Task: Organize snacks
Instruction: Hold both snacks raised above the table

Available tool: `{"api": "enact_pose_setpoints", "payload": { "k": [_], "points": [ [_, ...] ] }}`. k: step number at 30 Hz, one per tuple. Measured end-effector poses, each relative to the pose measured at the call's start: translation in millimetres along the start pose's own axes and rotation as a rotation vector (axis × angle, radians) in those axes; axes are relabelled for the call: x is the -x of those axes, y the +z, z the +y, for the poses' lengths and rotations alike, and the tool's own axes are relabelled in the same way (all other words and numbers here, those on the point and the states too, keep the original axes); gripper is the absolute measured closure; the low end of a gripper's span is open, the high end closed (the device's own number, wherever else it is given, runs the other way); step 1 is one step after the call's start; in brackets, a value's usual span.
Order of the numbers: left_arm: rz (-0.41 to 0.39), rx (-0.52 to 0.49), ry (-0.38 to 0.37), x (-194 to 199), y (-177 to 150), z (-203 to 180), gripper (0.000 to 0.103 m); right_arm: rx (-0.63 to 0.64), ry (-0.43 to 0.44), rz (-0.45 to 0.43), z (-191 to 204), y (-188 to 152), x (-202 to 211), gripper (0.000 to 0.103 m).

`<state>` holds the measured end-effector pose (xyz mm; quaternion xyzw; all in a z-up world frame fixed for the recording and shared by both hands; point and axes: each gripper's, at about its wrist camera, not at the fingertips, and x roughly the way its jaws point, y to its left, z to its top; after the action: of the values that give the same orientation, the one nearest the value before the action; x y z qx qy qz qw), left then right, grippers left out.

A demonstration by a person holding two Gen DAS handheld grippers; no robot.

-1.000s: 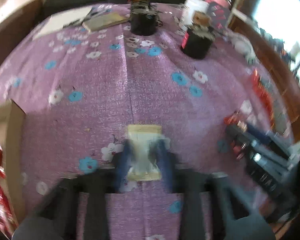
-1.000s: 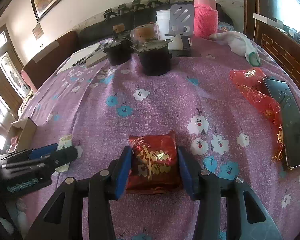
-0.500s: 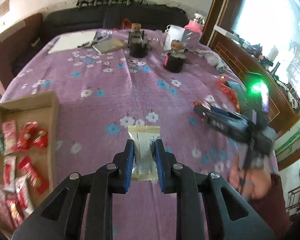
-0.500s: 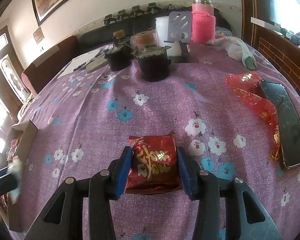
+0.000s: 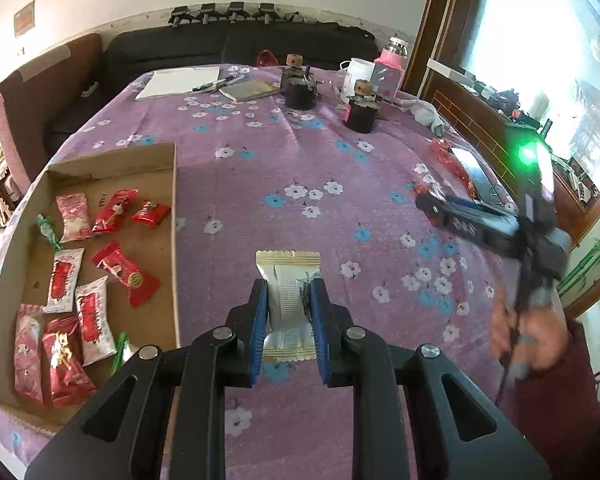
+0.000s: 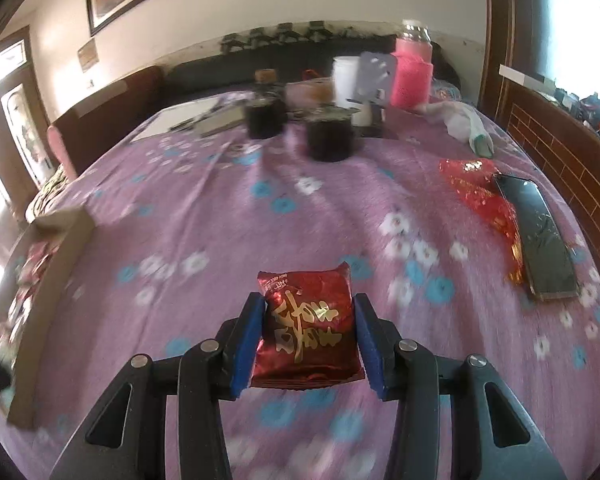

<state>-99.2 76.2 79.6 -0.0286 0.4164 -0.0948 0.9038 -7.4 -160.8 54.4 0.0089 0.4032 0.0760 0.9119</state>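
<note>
My left gripper [image 5: 288, 292] is shut on a white and cream snack packet [image 5: 289, 304], held above the purple flowered tablecloth. My right gripper [image 6: 308, 304] is shut on a red foil snack packet with gold writing [image 6: 307, 330], also lifted off the cloth. The right gripper shows in the left wrist view [image 5: 452, 216], blurred, at the right. A shallow cardboard box [image 5: 168, 200] lies at the left with several red and pink snack packets [image 5: 112, 268] in it. The box also shows in the right wrist view [image 6: 56, 264] at the left edge.
Two dark pots [image 5: 362, 114] stand at the far side with a white cup [image 5: 356, 70], a pink flask [image 5: 392, 64], a notebook and paper. A phone [image 6: 540, 244] and a red wrapper [image 6: 480, 196] lie at the right edge. A grey cloth [image 6: 464, 124] lies behind them.
Both grippers have lifted with their packets still held. The left one rose and drew back, bringing the box into view. The right view is now blurred from motion.
</note>
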Motion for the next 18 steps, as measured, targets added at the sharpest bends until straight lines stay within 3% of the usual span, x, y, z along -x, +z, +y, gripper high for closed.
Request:
{"api": "enact_pose_setpoints", "payload": {
  "k": [10,18],
  "points": [
    [-0.042,-0.005,0.038,15.9,-18.7,9.7,0.085,0.042,0.072,-0.037,45.2,-43.9,50.8,0.057],
    [-0.068,-0.010,0.061,25.4,-22.4,12.8,0.085,0.060,0.113,-0.029,68.2,-56.4,57.8,0.057]
  ]
}}
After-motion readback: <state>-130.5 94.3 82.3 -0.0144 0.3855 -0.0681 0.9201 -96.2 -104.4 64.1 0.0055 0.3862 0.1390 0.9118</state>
